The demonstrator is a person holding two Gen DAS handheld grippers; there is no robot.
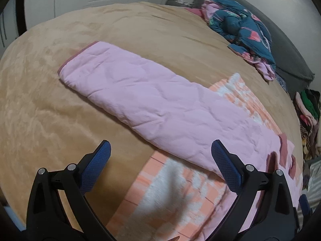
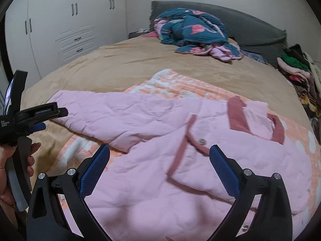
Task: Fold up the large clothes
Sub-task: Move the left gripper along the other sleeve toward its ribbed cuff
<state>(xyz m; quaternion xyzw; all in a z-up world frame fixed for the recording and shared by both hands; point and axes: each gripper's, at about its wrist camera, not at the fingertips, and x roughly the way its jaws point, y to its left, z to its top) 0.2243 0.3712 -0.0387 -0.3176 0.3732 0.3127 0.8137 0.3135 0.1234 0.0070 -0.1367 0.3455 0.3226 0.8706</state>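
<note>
Right now, jacket: the pink quilted jacket (image 2: 160, 160) lies flat on an orange-and-white blanket (image 2: 180, 88) on the tan bed (image 2: 120, 64)
Sleeve axis: the sleeve (image 1: 140, 98) runs out long toward the cupboard side, cuff end farthest from the body
Left gripper (image 1: 160, 164): jaws wide apart, empty, just short of the sleeve's near edge, so nearer to it
Right gripper (image 2: 159, 166): jaws spread, empty, over the chest below the collar (image 2: 236, 116)

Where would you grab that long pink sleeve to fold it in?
Probably at its far cuff, where the darker trim marks the end. The sleeve lies flat and stretched out away from the jacket, so the open left claw could come in from that end and carry it back over.
</note>
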